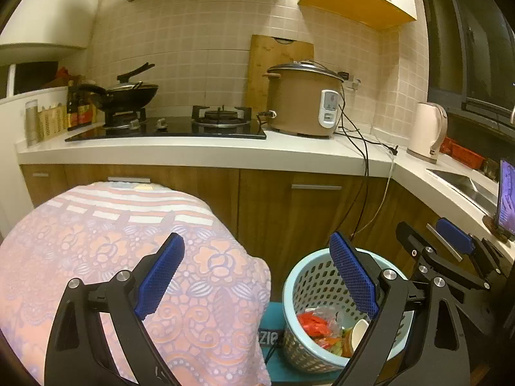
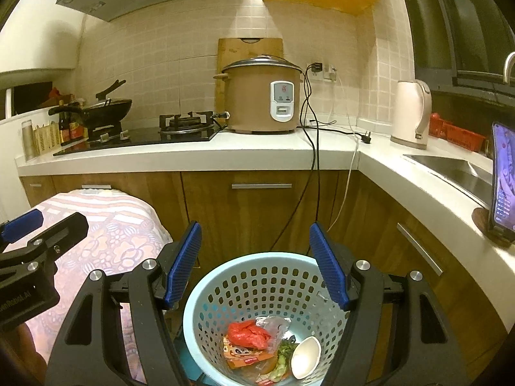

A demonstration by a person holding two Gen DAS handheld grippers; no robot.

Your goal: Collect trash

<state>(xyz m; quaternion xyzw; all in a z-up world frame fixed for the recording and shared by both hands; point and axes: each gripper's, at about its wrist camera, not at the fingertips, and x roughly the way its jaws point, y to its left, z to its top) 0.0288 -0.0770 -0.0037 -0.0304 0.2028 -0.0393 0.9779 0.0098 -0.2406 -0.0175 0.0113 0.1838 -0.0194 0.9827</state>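
Note:
A light blue perforated basket (image 2: pixel 257 283) stands on the floor by the cabinets, directly below my right gripper (image 2: pixel 257 265). That gripper is open, with nothing between its blue pads. Inside the basket lie a red wrapper (image 2: pixel 248 334), an orange packet (image 2: pixel 244 357), a white paper cup (image 2: pixel 305 357) and some food scraps. In the left wrist view the basket (image 1: pixel 309 286) sits under the right finger of my left gripper (image 1: pixel 257 273), which is open and empty. Each gripper shows at the edge of the other's view: the right gripper (image 1: pixel 431 238) and the left gripper (image 2: pixel 42 226).
A table under a pink floral cloth (image 1: pixel 112 257) stands left of the basket. Behind is an L-shaped white counter (image 2: pixel 180 157) with a gas stove (image 2: pixel 186 125), rice cooker (image 2: pixel 260 96), kettle (image 2: pixel 412 112), sink (image 2: pixel 457 167) and propped phone (image 2: pixel 503 177). Cables (image 2: pixel 313 177) hang over the cabinet doors.

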